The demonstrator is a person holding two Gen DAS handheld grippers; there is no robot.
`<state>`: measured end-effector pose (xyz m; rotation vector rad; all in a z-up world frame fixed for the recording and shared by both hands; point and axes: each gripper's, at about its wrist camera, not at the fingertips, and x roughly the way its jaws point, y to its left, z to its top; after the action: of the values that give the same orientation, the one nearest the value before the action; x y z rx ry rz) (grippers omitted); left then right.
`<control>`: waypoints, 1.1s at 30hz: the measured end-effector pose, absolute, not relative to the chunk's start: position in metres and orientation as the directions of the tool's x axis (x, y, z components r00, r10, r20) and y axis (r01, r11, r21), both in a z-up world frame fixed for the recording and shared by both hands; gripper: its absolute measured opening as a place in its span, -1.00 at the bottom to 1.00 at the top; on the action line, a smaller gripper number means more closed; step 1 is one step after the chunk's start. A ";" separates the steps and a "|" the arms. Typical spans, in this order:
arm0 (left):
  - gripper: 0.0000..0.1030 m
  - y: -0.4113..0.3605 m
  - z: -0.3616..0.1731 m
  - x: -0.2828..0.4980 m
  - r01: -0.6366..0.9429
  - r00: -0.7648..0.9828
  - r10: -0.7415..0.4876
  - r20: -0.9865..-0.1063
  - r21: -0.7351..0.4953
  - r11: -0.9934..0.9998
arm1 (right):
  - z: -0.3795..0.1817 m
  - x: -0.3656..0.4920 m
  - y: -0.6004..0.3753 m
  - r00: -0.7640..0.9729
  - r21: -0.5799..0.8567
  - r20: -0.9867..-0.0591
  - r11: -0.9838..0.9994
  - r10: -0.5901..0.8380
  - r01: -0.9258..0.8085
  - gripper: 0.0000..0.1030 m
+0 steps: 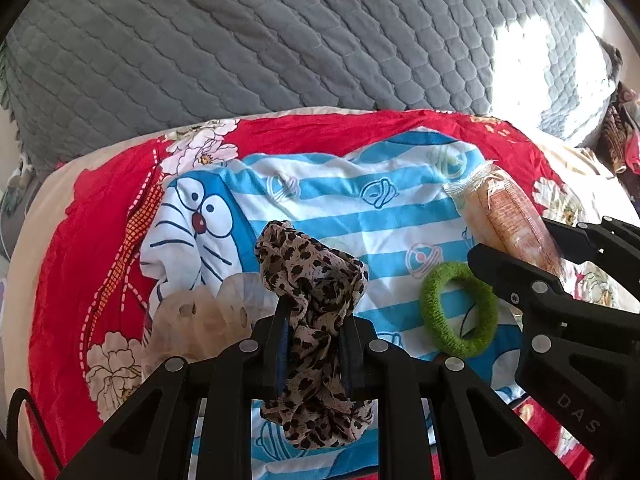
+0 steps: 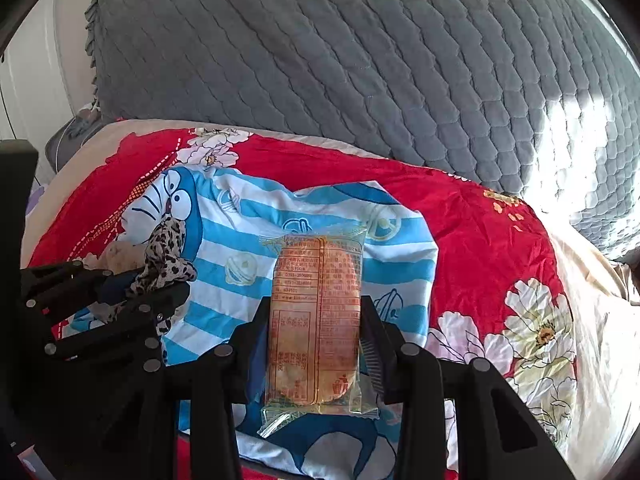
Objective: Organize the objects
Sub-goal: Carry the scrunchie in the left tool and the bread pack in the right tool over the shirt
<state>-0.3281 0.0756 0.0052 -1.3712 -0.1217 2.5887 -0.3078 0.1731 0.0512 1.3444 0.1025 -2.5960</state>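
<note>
My left gripper [image 1: 316, 314] is shut on a leopard-print scrunchie [image 1: 308, 264], which bunches up above and hangs below the fingers. To its right a green hair tie [image 1: 458, 308] lies flat on a blue-and-white striped cartoon cloth [image 1: 340, 208]. A pale beige scrunchie [image 1: 200, 312] lies on the cloth's left edge. My right gripper [image 2: 315, 304] is shut on a clear packet of orange snack cakes [image 2: 316, 320], held lengthwise above the cloth. In the right wrist view the left gripper [image 2: 136, 280] and its leopard-print scrunchie [image 2: 166, 256] show at the left.
The striped cloth lies on a red floral quilt [image 1: 80, 240] over a bed. A grey quilted blanket [image 1: 240, 40] rises behind it, sunlit at the right. Dark clutter [image 1: 618, 132] sits at the far right edge.
</note>
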 end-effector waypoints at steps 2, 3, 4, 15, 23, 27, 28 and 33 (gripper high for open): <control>-0.61 0.075 0.002 -0.329 -0.144 -0.541 0.223 -0.811 -0.172 -0.975 | 0.047 -0.310 0.172 -0.555 0.036 -0.817 -0.974 -0.157 0.223 -0.20; -0.61 0.075 0.001 -0.330 -0.144 -0.542 0.223 -0.810 -0.172 -0.975 | 0.045 -0.311 0.171 -0.552 0.036 -0.819 -0.974 -0.157 0.224 -0.20; -0.61 0.074 0.000 -0.331 -0.144 -0.540 0.223 -0.811 -0.172 -0.974 | 0.043 -0.312 0.171 -0.550 0.034 -0.821 -0.974 -0.155 0.225 -0.20; -0.61 0.077 -0.015 -0.337 -0.153 -0.526 0.209 -0.824 -0.151 -0.977 | 0.024 -0.323 0.166 -0.535 0.026 -0.832 -0.975 -0.144 0.222 -0.20; -0.59 0.078 -0.022 -0.342 -0.140 -0.513 0.202 -0.835 -0.150 -0.979 | 0.012 -0.331 0.166 -0.524 0.024 -0.841 -0.978 -0.131 0.206 -0.20; -0.59 0.079 -0.027 -0.341 -0.135 -0.503 0.202 -0.841 -0.154 -0.979 | 0.008 -0.330 0.166 -0.519 0.020 -0.845 -0.978 -0.127 0.206 -0.20; -0.59 0.080 -0.027 -0.341 -0.138 -0.500 0.200 -0.842 -0.151 -0.979 | 0.007 -0.330 0.166 -0.517 0.017 -0.847 -0.978 -0.124 0.206 -0.20; -0.55 0.082 -0.029 -0.340 -0.138 -0.498 0.201 -0.844 -0.151 -0.979 | 0.003 -0.328 0.167 -0.512 0.012 -0.850 -0.978 -0.120 0.208 -0.20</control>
<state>-0.3404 0.0823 -0.0291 -1.4539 -0.0937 2.5597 -0.3279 0.1674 0.0032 1.4374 0.1350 -2.5755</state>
